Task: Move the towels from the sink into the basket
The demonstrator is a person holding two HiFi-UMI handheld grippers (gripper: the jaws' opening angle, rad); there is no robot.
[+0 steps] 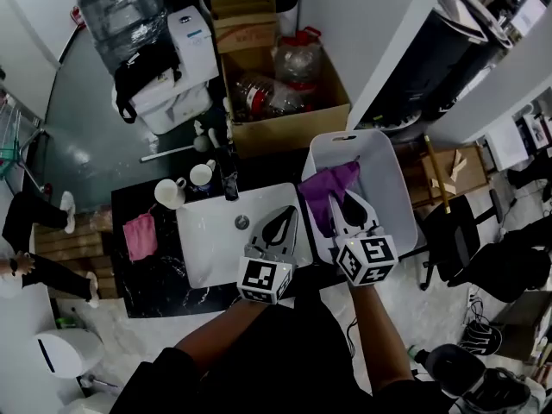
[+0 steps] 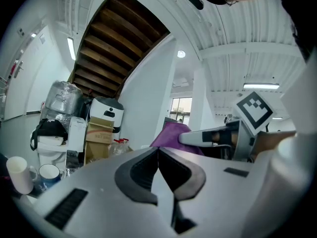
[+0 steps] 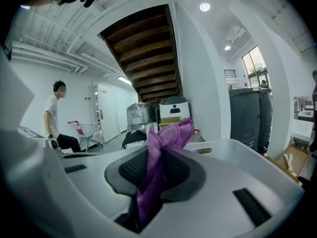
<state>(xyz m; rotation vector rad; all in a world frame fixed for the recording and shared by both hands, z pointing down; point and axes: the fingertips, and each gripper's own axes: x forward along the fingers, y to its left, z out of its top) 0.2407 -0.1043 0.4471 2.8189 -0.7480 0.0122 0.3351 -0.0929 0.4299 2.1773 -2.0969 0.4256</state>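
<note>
Room: white walls, the slatted timber underside of a stair overhead, grey floor showing in the upper left of the head view. One person (image 1: 34, 222) is sitting at the left edge.

One black tabletop (image 1: 147, 287) is filling centre-left and carrying the sink, cups and pink towel.

One open cardboard box (image 1: 289, 129) of plastic bottles is standing beyond it, upper centre.

One white basket (image 1: 395, 175) is sitting just right of the sink, right of centre.

One white sink (image 1: 216, 240) is sitting sunk in the tabletop at frame centre.

Two tools. The left tool (image 1: 283, 218) is hovering over the sink's right edge, jaws pressing tip to tip with nothing between them. The right tool (image 1: 349, 201) is hovering over the basket, jaws clamping the purple towel (image 1: 329, 186).

Two towels. The purple towel is hanging in the right tool within the basket's outline, its free end sticking up past the jaws. I can't tell whether it is touching the basket floor. The pink towel (image 1: 140, 235) is lying on the tabletop just left of the sink, outside it.

Two white cups (image 1: 170, 193) are standing near the sink's upper-left corner, the second cup (image 1: 202, 173) just right of the first.
</note>
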